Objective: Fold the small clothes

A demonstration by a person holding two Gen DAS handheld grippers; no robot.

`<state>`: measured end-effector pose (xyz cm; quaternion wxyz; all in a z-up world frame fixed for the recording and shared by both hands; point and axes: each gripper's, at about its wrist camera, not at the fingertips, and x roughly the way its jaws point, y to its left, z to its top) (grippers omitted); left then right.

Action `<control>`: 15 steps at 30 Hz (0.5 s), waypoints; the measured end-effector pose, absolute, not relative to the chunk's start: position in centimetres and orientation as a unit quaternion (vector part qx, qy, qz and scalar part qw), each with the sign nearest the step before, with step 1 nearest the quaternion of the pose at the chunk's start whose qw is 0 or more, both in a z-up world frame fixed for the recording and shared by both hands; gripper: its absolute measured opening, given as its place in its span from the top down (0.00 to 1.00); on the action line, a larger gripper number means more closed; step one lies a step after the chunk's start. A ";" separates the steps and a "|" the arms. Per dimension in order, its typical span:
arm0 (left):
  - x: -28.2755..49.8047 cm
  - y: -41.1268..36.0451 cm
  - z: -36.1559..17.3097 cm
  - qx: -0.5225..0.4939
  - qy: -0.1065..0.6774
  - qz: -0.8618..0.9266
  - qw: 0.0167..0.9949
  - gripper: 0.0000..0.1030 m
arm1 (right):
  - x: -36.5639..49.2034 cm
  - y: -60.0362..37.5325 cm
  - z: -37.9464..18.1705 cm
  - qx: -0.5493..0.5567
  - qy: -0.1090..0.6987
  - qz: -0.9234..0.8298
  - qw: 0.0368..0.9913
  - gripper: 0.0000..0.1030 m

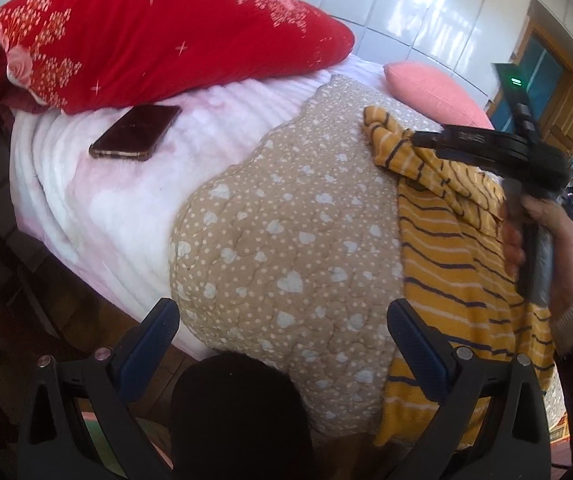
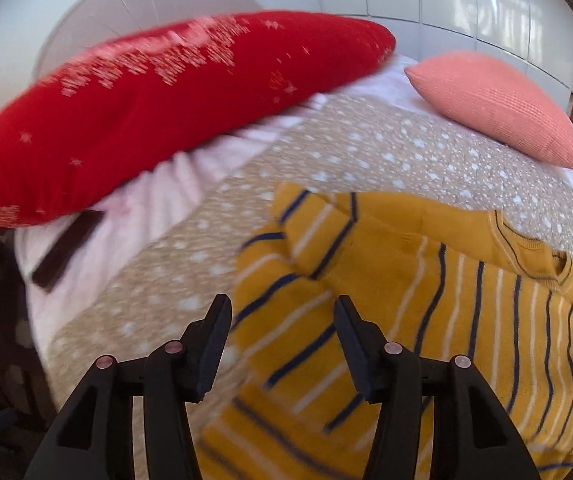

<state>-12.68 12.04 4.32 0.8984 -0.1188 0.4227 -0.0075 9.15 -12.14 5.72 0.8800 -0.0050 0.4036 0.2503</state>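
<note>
We judge sleeve-fold step. Striped yellow sweater (image 2: 426, 320) lies on dotted quilt (image 1: 286, 232), right half of frame; one sleeve looks folded over body. Right claw (image 2: 282, 344) open, above sweater's left edge. Left claw (image 1: 282, 344) open, empty, over quilt. Next: we grasp remaining sleeve or hem. No legible writing; phone (image 1: 136, 131) upper left.

Mustard striped sweater (image 2: 426, 292) lies spread (one sleeve folded over) on dotted quilt (image 2: 190, 268).

Left gripper (image 1: 284, 334): fingers spread wide, holding nothing. Right gripper (image 2: 282, 338): fingers parted, nothing between them; gripped by the person's right hand (image 1: 542, 232), handle upright.
</note>
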 end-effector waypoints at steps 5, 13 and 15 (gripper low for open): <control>-12.9 10.7 4.6 -0.115 0.425 -0.031 0.897 0.00 | 3.2 -20.5 6.8 0.039 0.402 0.237 0.884 0.44; -12.5 7.7 2.0 -0.169 0.464 -0.107 0.863 0.01 | -7.5 -39.0 4.2 0.156 0.421 0.101 0.888 0.44; -12.1 6.8 0.8 -0.187 0.483 -0.124 0.847 0.12 | -10.0 -42.3 2.5 0.190 0.429 0.069 0.880 0.44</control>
